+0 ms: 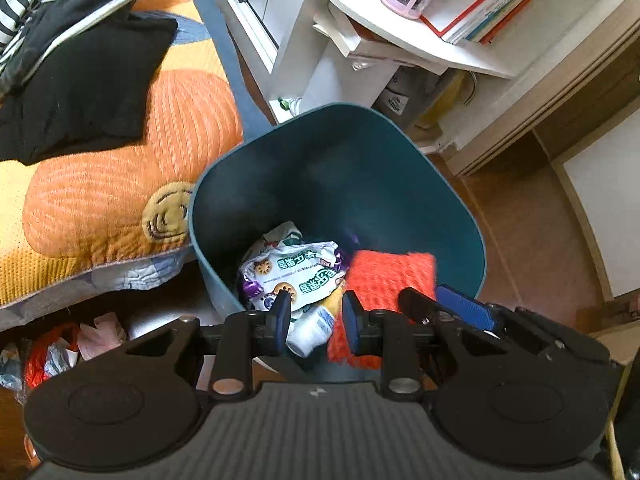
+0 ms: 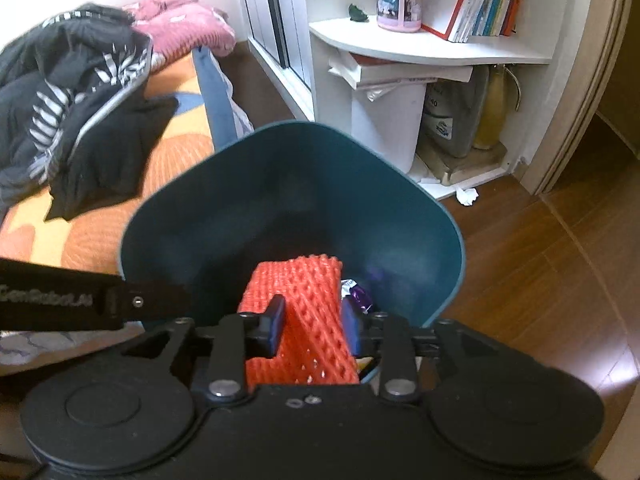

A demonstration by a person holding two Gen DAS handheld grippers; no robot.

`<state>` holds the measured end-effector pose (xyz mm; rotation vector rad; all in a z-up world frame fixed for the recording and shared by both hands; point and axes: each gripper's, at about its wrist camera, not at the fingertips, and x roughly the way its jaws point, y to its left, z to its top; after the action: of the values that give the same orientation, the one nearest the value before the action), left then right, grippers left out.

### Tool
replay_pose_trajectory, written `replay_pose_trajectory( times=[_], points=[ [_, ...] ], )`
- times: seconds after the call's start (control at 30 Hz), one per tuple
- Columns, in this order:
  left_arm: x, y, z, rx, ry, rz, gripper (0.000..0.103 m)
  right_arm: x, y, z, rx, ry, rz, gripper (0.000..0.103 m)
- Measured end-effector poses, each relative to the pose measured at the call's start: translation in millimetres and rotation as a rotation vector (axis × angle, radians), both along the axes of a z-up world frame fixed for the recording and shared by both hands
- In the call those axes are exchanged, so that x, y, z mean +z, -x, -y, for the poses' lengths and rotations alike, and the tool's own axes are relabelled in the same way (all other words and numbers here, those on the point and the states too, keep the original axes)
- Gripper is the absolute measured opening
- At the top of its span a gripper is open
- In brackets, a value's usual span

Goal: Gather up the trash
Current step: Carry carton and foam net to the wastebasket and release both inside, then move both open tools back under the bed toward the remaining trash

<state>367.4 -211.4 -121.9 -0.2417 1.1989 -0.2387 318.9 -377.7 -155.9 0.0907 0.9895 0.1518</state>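
Note:
A dark teal trash bin (image 1: 400,168) stands on the floor beside the bed; it also shows in the right wrist view (image 2: 400,208). Inside lie a white snack wrapper (image 1: 296,276) and other packets. My right gripper (image 2: 312,320) is shut on an orange foam net (image 2: 296,304) and holds it over the bin's near edge; the net (image 1: 392,280) and the right gripper's fingers (image 1: 464,308) show in the left wrist view. My left gripper (image 1: 316,316) is open and empty above the bin's near rim.
A bed with an orange blanket (image 1: 100,200) and dark clothes (image 1: 80,92) is on the left. A white shelf (image 2: 432,48) with books stands behind the bin. A crumpled white paper (image 2: 467,196) lies on the wood floor. Bags and tissue lie under the bed (image 1: 60,352).

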Motion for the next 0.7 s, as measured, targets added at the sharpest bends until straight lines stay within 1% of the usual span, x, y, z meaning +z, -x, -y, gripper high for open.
replay_pose_trajectory(
  times=[0.1, 0.23, 0.5, 0.57, 0.6, 0.63, 0.67, 0.7],
  points=[
    [-0.5, 3.9, -5.5, 0.006, -0.006, 0.0, 0.027, -0.8, 2.8, -1.6, -0.007, 0.011, 0.005, 0.042],
    [6.0, 10.9, -11.0, 0.005, -0.017, 0.015, 0.03, 5.6, 8.4, 2.6, -0.02, -0.016, 0.0, 0.044],
    [34.5, 35.7, -25.5, 0.007, -0.035, 0.076, 0.03, 37.6, 33.8, -1.4, 0.028, -0.043, 0.044, 0.045],
    [42.2, 42.8, -30.7, 0.012, -0.032, 0.088, 0.032, 47.2, 41.6, -3.2, 0.041, -0.053, 0.058, 0.045],
    [46.6, 46.9, -33.4, 0.015, -0.031, 0.097, 0.041, 51.9, 45.2, -3.8, 0.046, -0.06, 0.063, 0.046],
    [51.7, 51.9, -36.3, 0.02, -0.033, 0.112, 0.055, 56.7, 48.9, -4.8, 0.051, -0.067, 0.068, 0.046],
    [56.6, 57.0, -39.1, 0.026, -0.037, 0.129, 0.059, 61.6, 52.8, -6.0, 0.056, -0.077, 0.073, 0.046],
    [61.4, 61.8, -41.8, 0.031, -0.041, 0.147, 0.061, 66.5, 56.7, -7.6, 0.064, -0.085, 0.076, 0.046]
  ],
)
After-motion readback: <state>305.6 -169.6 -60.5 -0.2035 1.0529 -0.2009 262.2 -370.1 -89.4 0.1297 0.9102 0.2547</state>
